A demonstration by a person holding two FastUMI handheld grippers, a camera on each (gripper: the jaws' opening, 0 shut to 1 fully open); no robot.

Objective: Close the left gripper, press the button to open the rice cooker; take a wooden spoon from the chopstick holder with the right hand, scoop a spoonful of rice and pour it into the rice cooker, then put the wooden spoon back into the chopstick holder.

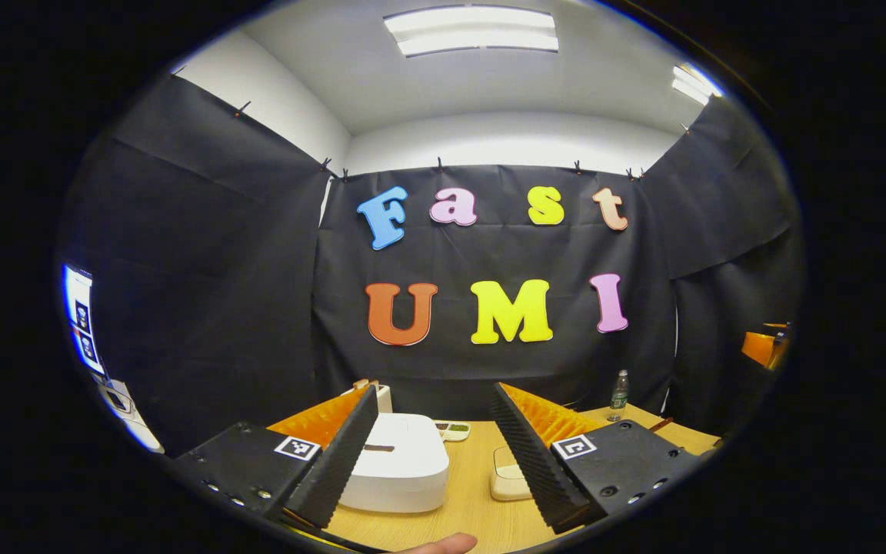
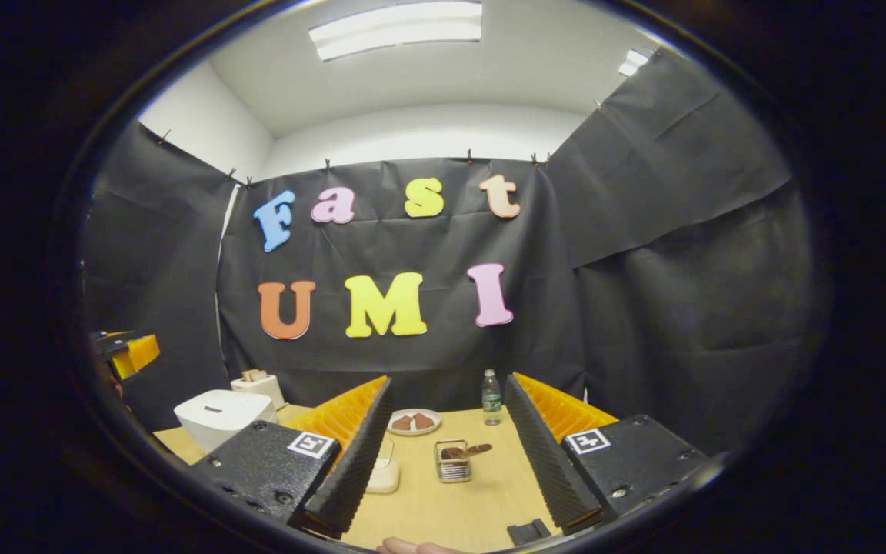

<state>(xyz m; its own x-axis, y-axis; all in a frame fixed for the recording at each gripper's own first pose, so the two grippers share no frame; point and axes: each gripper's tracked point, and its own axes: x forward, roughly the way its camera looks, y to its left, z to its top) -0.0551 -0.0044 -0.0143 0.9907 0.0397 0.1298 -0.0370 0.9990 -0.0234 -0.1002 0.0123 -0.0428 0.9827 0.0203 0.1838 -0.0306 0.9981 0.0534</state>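
**On the table, nothing touched yet**

On the wooden table [image 2: 443,500] the white rice cooker [image 1: 401,462] stands closed, just ahead of the left gripper [image 1: 431,442], whose jaws are wide apart and empty. Right of the cooker, the wire holder [image 2: 452,460] keeps the wooden spoon [image 2: 467,450]. The spoon looks light and stiff; its handle is the place to grip. The right gripper [image 2: 447,442] hovers level, open, holding nothing.
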